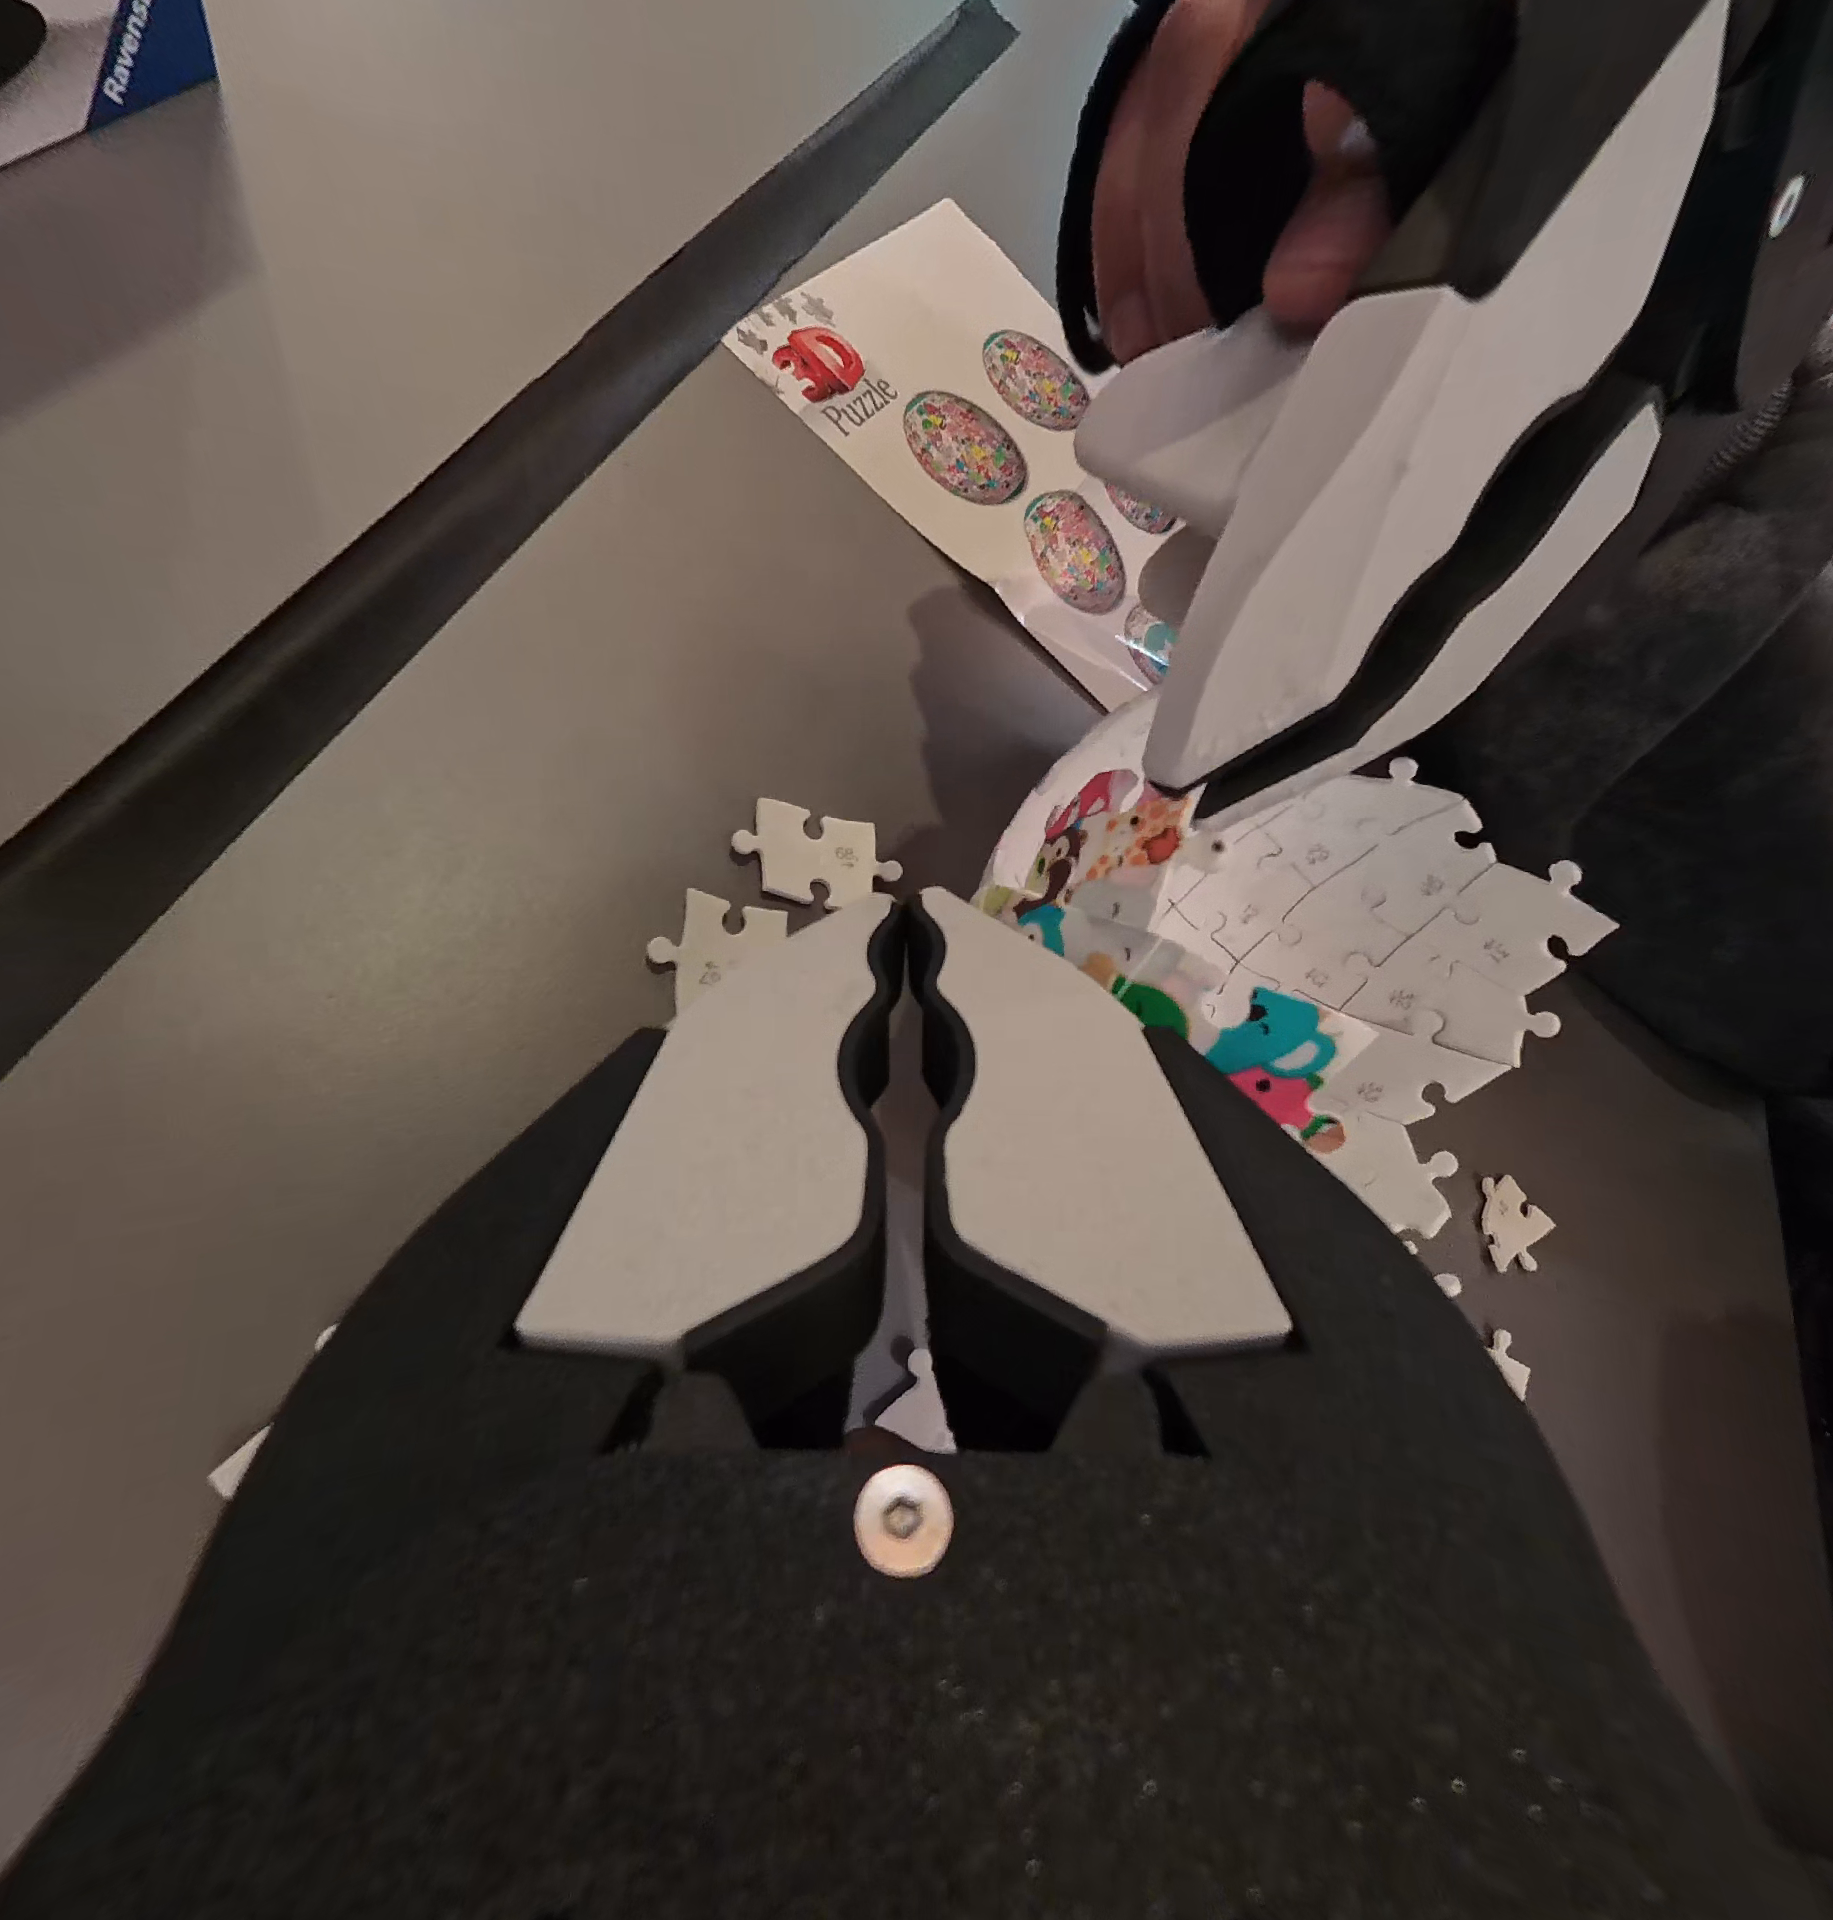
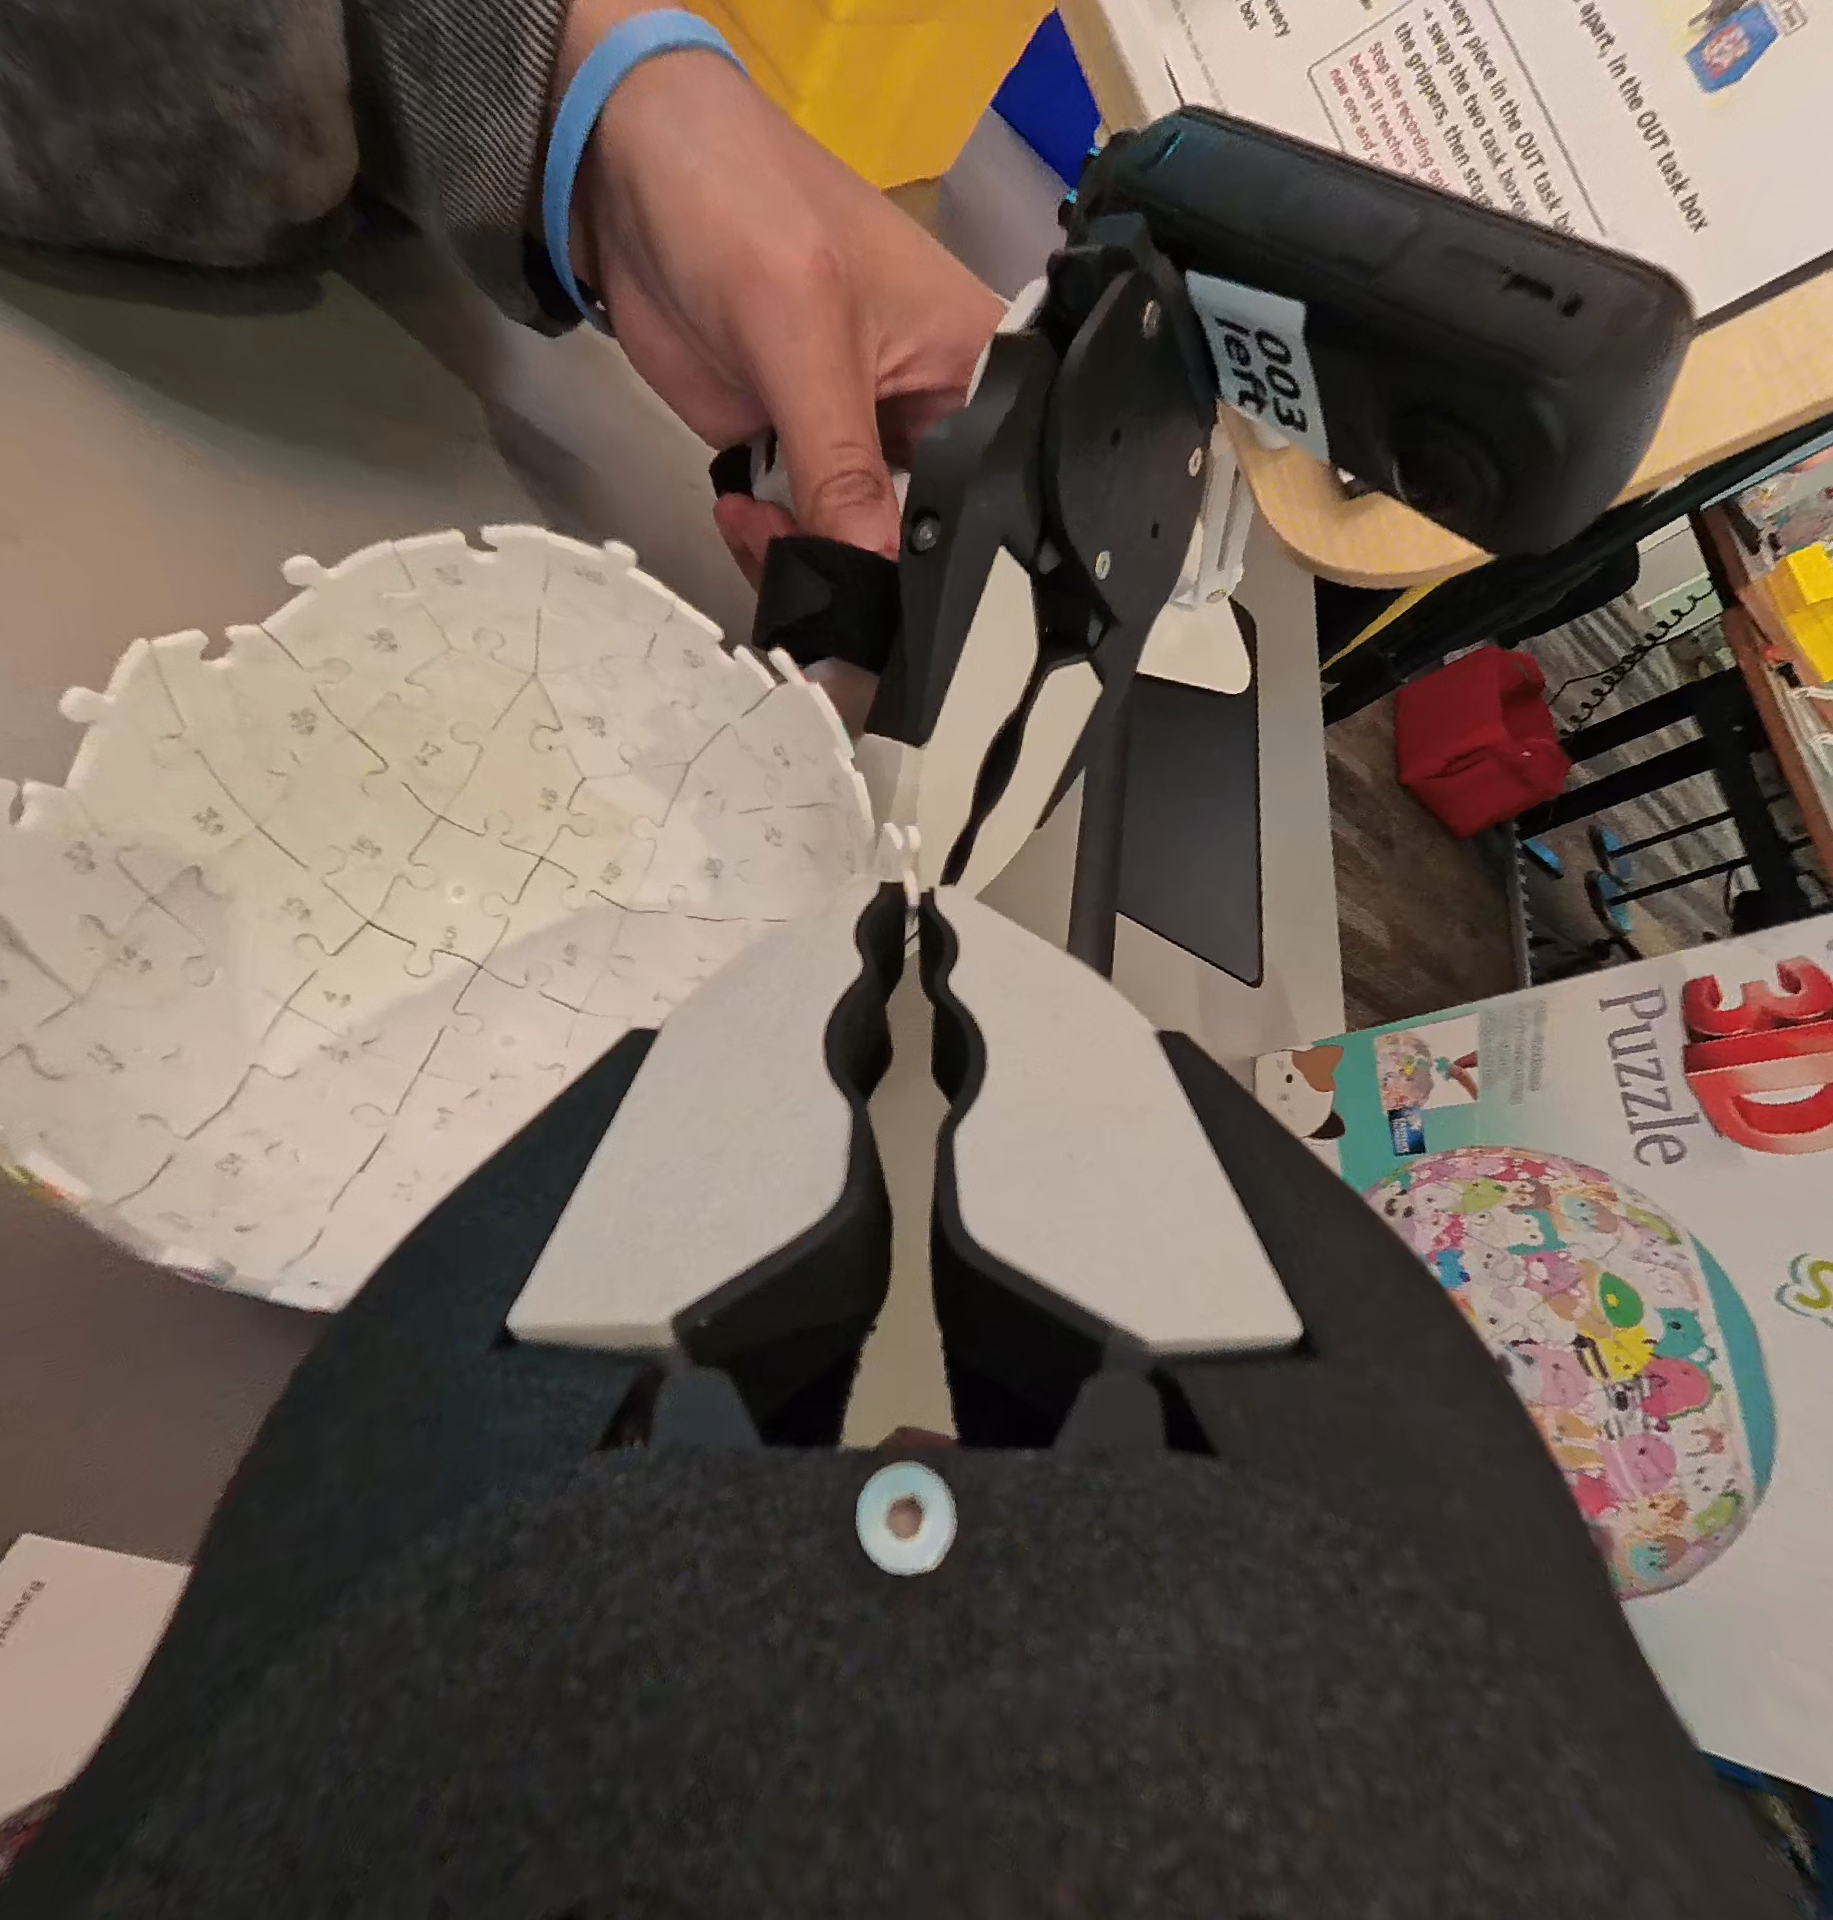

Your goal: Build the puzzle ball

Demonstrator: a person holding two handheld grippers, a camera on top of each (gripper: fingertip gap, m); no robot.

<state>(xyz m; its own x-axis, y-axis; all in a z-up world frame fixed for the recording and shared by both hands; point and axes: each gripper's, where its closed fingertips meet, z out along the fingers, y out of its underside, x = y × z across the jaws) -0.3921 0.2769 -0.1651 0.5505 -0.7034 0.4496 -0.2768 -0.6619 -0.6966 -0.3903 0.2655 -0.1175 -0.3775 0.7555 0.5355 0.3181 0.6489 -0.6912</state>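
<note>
The half-built puzzle ball (image 2: 392, 862) is a white bowl-shaped shell lying on the grey table, with numbered backs inside and a coloured cartoon outside (image 1: 1276, 1049). My right gripper (image 2: 917, 914) is shut on the shell's rim at its right edge; in the left wrist view it (image 1: 1187, 795) comes down from above onto that rim. My left gripper (image 1: 907, 914) is shut with nothing seen between its tips, just left of the shell; it also shows in the right wrist view (image 2: 938, 847), tips close to the same rim spot.
Loose white pieces (image 1: 818, 857) (image 1: 714, 940) (image 1: 1514, 1221) lie around the shell. A printed leaflet (image 1: 943, 416) lies behind it. The puzzle box (image 2: 1618, 1247) stands to the right. A person's hand (image 2: 787, 312) holds the left gripper. A dark table edge (image 1: 476, 416) runs diagonally.
</note>
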